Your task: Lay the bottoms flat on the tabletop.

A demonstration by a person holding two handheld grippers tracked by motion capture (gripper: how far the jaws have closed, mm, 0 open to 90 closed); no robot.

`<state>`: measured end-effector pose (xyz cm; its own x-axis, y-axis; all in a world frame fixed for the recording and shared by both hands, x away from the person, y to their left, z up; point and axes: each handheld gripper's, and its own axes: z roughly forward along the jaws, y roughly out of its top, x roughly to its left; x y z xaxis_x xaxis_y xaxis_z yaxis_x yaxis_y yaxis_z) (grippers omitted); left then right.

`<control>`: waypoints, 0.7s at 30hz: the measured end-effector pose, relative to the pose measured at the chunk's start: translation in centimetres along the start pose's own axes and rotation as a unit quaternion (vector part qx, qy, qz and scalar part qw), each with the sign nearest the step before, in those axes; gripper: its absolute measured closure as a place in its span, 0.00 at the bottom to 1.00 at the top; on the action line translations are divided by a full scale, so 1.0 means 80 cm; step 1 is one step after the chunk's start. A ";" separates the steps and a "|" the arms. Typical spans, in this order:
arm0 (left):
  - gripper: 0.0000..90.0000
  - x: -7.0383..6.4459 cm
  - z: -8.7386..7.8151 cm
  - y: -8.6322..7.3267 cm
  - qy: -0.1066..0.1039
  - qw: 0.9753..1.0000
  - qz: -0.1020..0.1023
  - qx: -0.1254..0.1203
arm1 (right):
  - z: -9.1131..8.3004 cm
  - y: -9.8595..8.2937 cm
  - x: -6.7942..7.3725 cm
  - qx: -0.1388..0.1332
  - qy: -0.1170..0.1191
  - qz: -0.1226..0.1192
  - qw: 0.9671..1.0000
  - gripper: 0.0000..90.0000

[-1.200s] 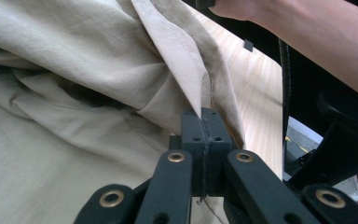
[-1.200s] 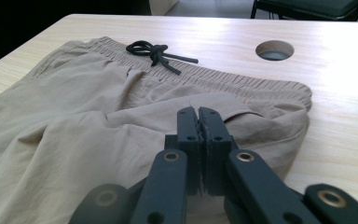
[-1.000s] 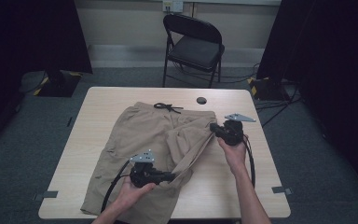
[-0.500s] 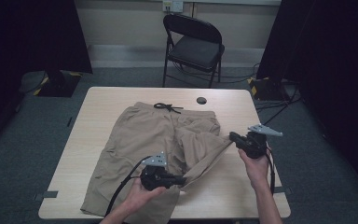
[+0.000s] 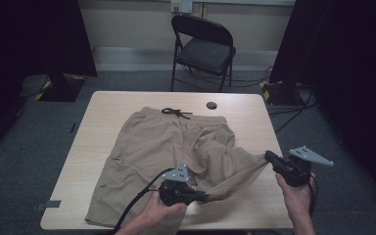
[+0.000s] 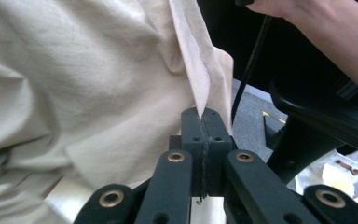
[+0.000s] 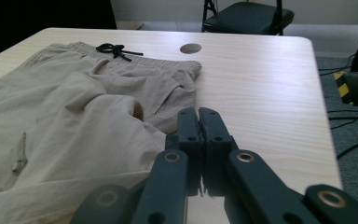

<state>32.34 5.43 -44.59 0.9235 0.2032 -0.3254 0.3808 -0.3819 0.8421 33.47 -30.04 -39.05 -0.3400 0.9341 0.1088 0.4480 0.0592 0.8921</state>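
Pinching soft, creased khaki shorts (image 5: 156,152), both grippers clamped, left gripper (image 5: 201,197), right gripper (image 5: 269,157)

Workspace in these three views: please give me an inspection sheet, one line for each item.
Surface: light wooden table with a round hole near the far edge.
Job's things: khaki shorts with a black drawstring; one leg hem pulled taut between the grippers.
Clutter: nothing seen.
Grippers: left gripper shut on the hem; right gripper shut on the hem at the table's right edge.
Cables: black cable trails from the left gripper; more lie on the floor.
Surroundings: folding chair, grey carpet, dark curtains.
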 end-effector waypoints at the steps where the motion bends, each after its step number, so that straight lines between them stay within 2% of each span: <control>1: 1.00 -0.004 0.004 0.001 -0.005 1.000 0.004 0.002 | -0.008 -0.001 -0.001 -0.002 -0.003 -0.001 1.000 0.98; 8: 1.00 -0.035 0.011 0.004 -0.046 0.998 0.035 0.015 | -0.058 -0.020 -0.002 -0.014 -0.017 -0.003 1.000 0.98; 10: 1.00 -0.044 0.010 0.002 -0.061 0.997 0.035 0.014 | -0.068 -0.029 0.000 -0.017 -0.015 -0.002 1.000 0.97; 11: 1.00 -0.044 0.010 0.002 -0.061 0.997 0.035 0.014 | -0.068 -0.029 0.000 -0.017 -0.015 -0.002 1.000 0.97; 12: 1.00 -0.049 0.008 0.000 -0.067 0.997 0.043 0.018 | -0.072 -0.033 0.001 -0.017 -0.015 -0.003 1.000 0.95; 13: 0.99 -0.051 0.006 0.000 -0.068 0.997 0.044 0.019 | -0.081 -0.039 0.003 -0.027 -0.013 -0.001 1.000 0.88; 17: 0.93 -0.047 -0.002 0.002 -0.075 0.997 0.033 -0.001 | -0.077 -0.040 0.004 -0.028 -0.006 -0.003 1.000 0.80; 21: 0.85 -0.034 -0.003 0.004 -0.060 0.998 0.017 -0.004 | -0.055 -0.041 0.007 -0.013 0.010 -0.007 1.000 0.75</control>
<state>29.98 4.97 -43.32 0.9352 0.0811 -0.3447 0.3488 -0.3790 0.8571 28.18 -31.27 -40.00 -0.3629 0.9259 0.1050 0.4219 0.0628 0.9045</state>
